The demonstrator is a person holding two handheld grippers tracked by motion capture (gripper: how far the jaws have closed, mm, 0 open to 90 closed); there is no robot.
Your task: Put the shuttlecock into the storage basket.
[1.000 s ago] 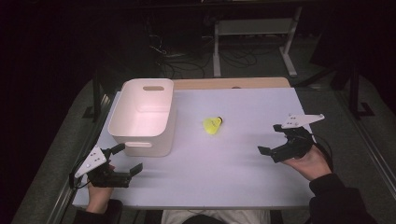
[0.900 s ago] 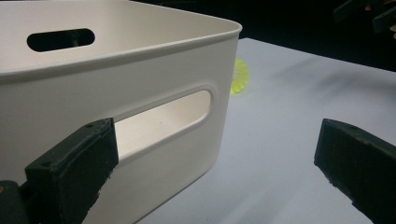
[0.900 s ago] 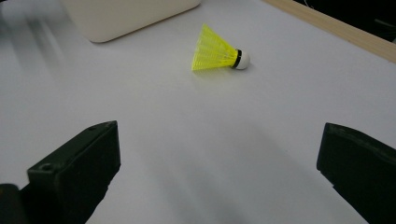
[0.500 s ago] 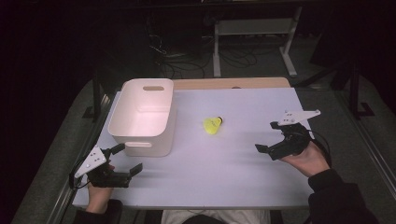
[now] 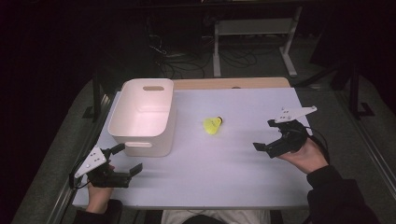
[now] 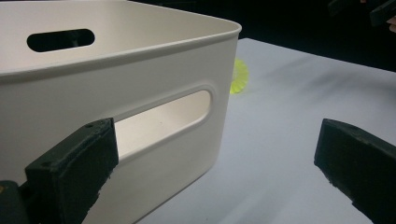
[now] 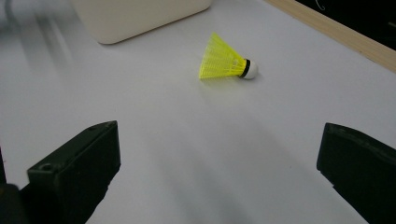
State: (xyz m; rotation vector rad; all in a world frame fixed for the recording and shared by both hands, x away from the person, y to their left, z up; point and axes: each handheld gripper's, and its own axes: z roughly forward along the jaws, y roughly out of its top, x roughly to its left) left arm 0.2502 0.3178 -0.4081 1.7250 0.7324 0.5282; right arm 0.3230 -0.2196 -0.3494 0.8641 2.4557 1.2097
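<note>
Dark room, white worktop (image 5: 224,163). We see the shuttlecock (image 5: 213,125) lying mid-worktop, beside the empty bin (image 5: 140,135) at the left edge. Both the right gripper (image 5: 265,136) and left gripper (image 5: 125,157) are spread, holding nothing; pickup and binning remain.

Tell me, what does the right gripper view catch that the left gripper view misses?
The right gripper view alone shows the whole yellow shuttlecock lying on its side, white cork tip included, and the wooden strip along the table's far edge. The left gripper view alone shows the white bin's handle slots and rim up close, with the shuttlecock half hidden behind its corner. Both share the white tabletop, a part of the bin, and a pair of black fingers spread wide open with nothing between them.
</note>
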